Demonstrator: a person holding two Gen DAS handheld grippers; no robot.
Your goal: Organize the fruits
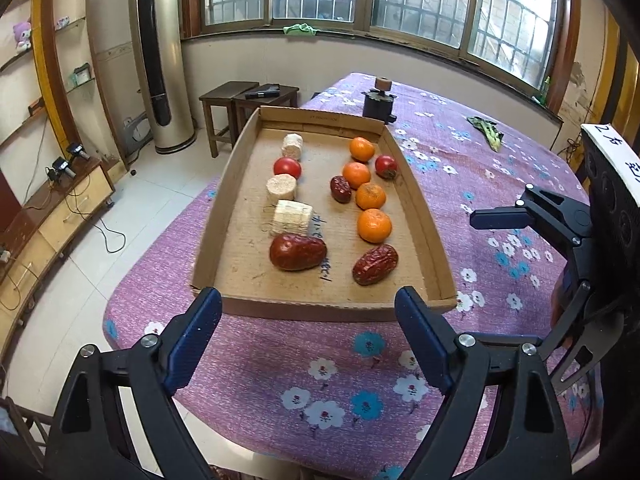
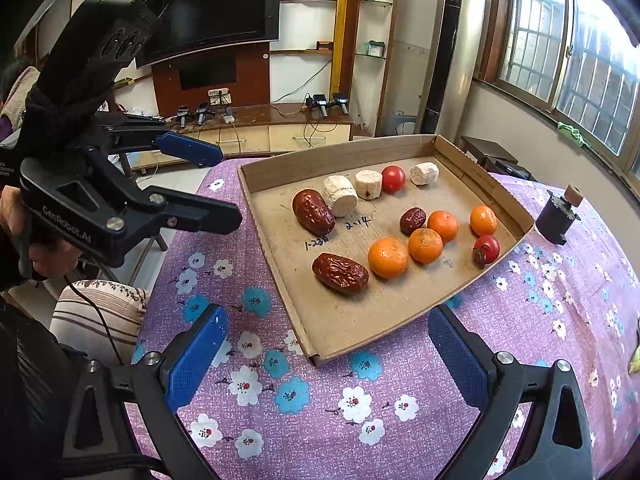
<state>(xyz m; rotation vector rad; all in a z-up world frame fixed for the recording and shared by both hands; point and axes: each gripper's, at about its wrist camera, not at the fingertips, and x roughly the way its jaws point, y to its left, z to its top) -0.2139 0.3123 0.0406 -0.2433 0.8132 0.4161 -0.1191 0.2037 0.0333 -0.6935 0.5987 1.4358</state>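
A shallow cardboard tray (image 1: 240,148) (image 2: 304,332) sits on the flowered purple table. It holds several oranges (image 1: 374,225) (image 2: 388,258), three red dates (image 1: 298,252) (image 2: 340,273), two red tomatoes (image 1: 287,167) (image 2: 486,249) and three pale corn pieces (image 1: 292,218) (image 2: 340,196). My left gripper (image 1: 308,338) is open and empty, just short of the tray's near edge. My right gripper (image 2: 326,354) is open and empty above the tablecloth near the tray's corner. Each gripper shows in the other's view, the right one (image 1: 498,218) and the left one (image 2: 216,184).
A small black device with a cork-like top (image 1: 379,100) (image 2: 557,216) stands on the table beyond the tray. A green leafy vegetable (image 1: 489,130) lies at the far right. Wooden stools (image 1: 248,100) and a tall air conditioner (image 1: 158,56) stand past the table edge.
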